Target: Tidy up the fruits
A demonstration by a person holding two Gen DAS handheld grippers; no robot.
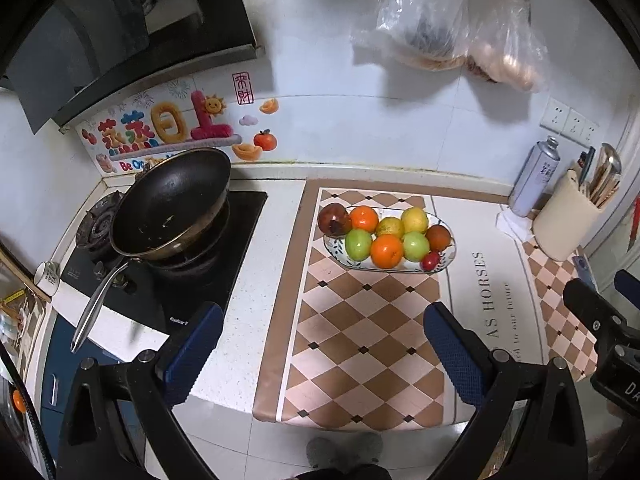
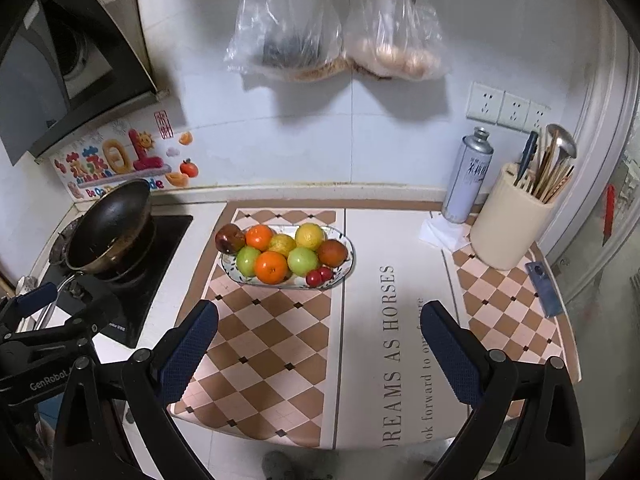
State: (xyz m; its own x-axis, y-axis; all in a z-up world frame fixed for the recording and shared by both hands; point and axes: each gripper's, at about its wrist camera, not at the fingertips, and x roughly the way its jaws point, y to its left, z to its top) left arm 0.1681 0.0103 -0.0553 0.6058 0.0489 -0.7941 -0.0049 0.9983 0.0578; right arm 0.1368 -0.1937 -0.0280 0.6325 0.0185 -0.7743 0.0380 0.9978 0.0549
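Note:
An oval patterned plate (image 1: 450, 254) (image 2: 347, 268) sits on the checkered counter mat and holds several fruits: oranges (image 1: 386, 251) (image 2: 272, 267), green apples (image 1: 358, 243) (image 2: 303, 260), yellow citrus (image 1: 415, 220) (image 2: 309, 236), dark red fruits (image 1: 334, 219) (image 2: 229, 238) and small red ones (image 1: 430, 261) (image 2: 319, 275). My left gripper (image 1: 322, 342) is open and empty, well short of the plate. My right gripper (image 2: 320, 340) is open and empty, in front of the plate and slightly right. Each gripper shows at the edge of the other's view.
A black wok (image 1: 172, 204) (image 2: 110, 226) sits on the gas stove at the left. A spray can (image 2: 468, 176), a cream utensil holder (image 2: 510, 224) and a phone (image 2: 544, 288) stand at the right. Plastic bags (image 2: 336, 28) hang on the wall above.

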